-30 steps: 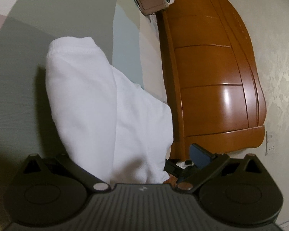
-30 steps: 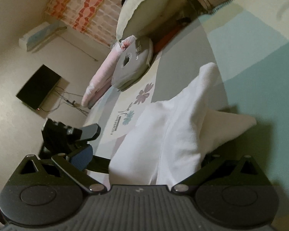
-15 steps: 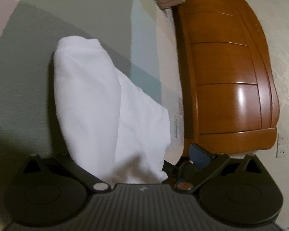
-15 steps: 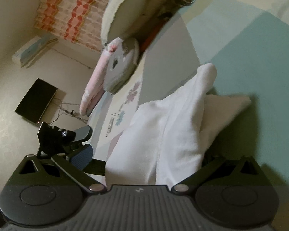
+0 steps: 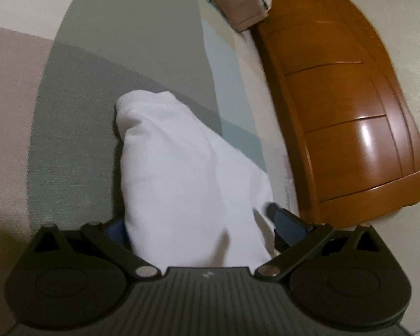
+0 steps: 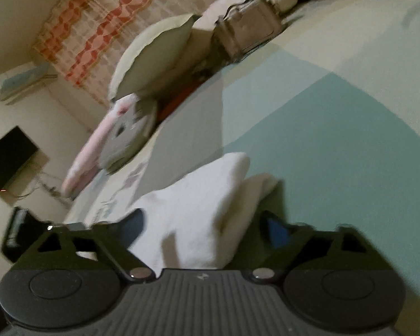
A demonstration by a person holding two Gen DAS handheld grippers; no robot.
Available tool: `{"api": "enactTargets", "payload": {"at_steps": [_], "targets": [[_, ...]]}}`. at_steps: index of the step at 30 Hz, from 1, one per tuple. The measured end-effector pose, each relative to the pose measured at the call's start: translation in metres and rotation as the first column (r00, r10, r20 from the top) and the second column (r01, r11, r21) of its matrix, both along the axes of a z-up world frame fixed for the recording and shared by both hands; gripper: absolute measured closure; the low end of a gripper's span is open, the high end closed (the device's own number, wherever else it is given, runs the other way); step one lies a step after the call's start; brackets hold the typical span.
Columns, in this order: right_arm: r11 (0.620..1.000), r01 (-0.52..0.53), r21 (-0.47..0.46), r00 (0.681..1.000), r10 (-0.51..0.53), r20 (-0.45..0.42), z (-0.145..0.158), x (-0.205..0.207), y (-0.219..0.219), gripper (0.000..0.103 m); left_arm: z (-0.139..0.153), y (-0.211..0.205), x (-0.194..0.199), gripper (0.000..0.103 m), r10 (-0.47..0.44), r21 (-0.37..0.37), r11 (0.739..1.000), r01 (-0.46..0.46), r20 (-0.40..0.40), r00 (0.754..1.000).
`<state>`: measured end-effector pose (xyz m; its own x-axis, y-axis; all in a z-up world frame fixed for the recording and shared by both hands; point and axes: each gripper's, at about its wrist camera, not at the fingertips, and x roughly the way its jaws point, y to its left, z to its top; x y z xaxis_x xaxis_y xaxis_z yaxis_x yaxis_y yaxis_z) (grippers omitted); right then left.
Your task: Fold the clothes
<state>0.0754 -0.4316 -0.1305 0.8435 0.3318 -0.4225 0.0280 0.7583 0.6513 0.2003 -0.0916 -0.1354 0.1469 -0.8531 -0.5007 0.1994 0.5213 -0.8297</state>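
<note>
Item under inspection: one white garment (image 5: pixel 187 173), partly folded, lying on the pastel-blocked bedspread (image 5: pixel 98 112), on the side of the wooden headboard (image 5: pixel 350 112) toward your grippers, with a strip of bare spread between them.

Your left gripper (image 5: pixel 198 229) has the near end of the garment between its fingers. Whether the pads actually press the cloth cannot be told; the fabric hides the contact.

Your right gripper (image 6: pixel 207 224) is closing, with a bunched fold of the same garment between its fingers. The pads do not yet appear to bear on it, though blur limits that reading.

Handling assessment: the cloth looks soft, thick and light, likely knit. It will sag and slump wherever unsupported, and layers may slide apart. It is not fragile.

Recommended hold: pinch through all layers at the near corners, one corner per gripper, not a single loose flap.
</note>
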Motion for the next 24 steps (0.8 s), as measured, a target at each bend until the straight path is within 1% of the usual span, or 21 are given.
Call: {"api": "enactTargets", "payload": {"at_steps": [1,3,4,5,7,11,12,13,14,16,20,24], "targets": [[1.000,0.006,0.002,1.000,-0.006,0.002,-0.002,-0.001,0.001,0.032,0.000,0.000,-0.003,0.001,-0.016,-0.003,1.000,0.016,0.006,1.000],[0.999,-0.026,0.035,1.000,0.026,0.001,-0.004,-0.001,0.004,0.032,0.000,0.001,-0.008,0.001,-0.049,-0.008,0.999,0.049,0.017,0.999],[0.997,-0.056,0.048,0.998,0.056,-0.001,-0.004,-0.001,0.006,0.038,0.000,0.000,-0.010,0.001,-0.061,-0.002,0.998,0.061,0.030,0.998],[0.997,-0.069,0.035,0.998,0.069,-0.008,-0.004,0.000,0.011,0.048,0.002,-0.002,-0.011,0.001,-0.065,0.013,0.998,0.064,0.050,0.997],[0.999,-0.051,-0.007,0.999,0.051,-0.009,-0.004,-0.001,0.015,0.057,0.005,-0.005,-0.012,0.001,-0.057,0.036,0.998,0.054,0.077,0.995],[0.998,0.007,-0.064,1.000,-0.006,0.009,-0.001,-0.003,0.020,0.056,0.011,-0.009,-0.013,0.001,-0.038,0.072,0.997,0.029,0.118,0.992],[0.998,0.011,-0.060,1.000,-0.010,0.008,-0.001,-0.003,0.021,0.057,0.011,-0.010,-0.014,0.001,-0.038,0.075,0.997,0.030,0.119,0.992],[0.998,0.005,-0.066,1.000,-0.005,0.004,0.002,-0.003,0.021,0.063,0.012,-0.010,-0.016,0.001,-0.041,0.076,0.997,0.032,0.118,0.992],[0.997,-0.003,-0.075,1.000,0.003,0.000,0.005,-0.003,0.022,0.070,0.015,-0.011,-0.016,0.001,-0.043,0.069,0.997,0.035,0.119,0.992],[0.996,-0.020,-0.092,1.000,0.019,-0.007,0.012,-0.004,0.023,0.077,0.022,-0.012,-0.015,0.001,-0.047,0.039,0.998,0.043,0.123,0.991],[0.986,-0.083,-0.143,0.997,0.082,-0.010,0.037,-0.004,0.027,0.079,0.035,-0.012,-0.014,0.001,-0.056,-0.029,0.998,0.059,0.100,0.993],[0.974,-0.110,-0.196,0.994,0.113,0.006,0.057,-0.009,0.025,0.079,0.043,-0.018,-0.014,0.001,-0.056,-0.079,0.995,0.062,0.077,0.995]]}}
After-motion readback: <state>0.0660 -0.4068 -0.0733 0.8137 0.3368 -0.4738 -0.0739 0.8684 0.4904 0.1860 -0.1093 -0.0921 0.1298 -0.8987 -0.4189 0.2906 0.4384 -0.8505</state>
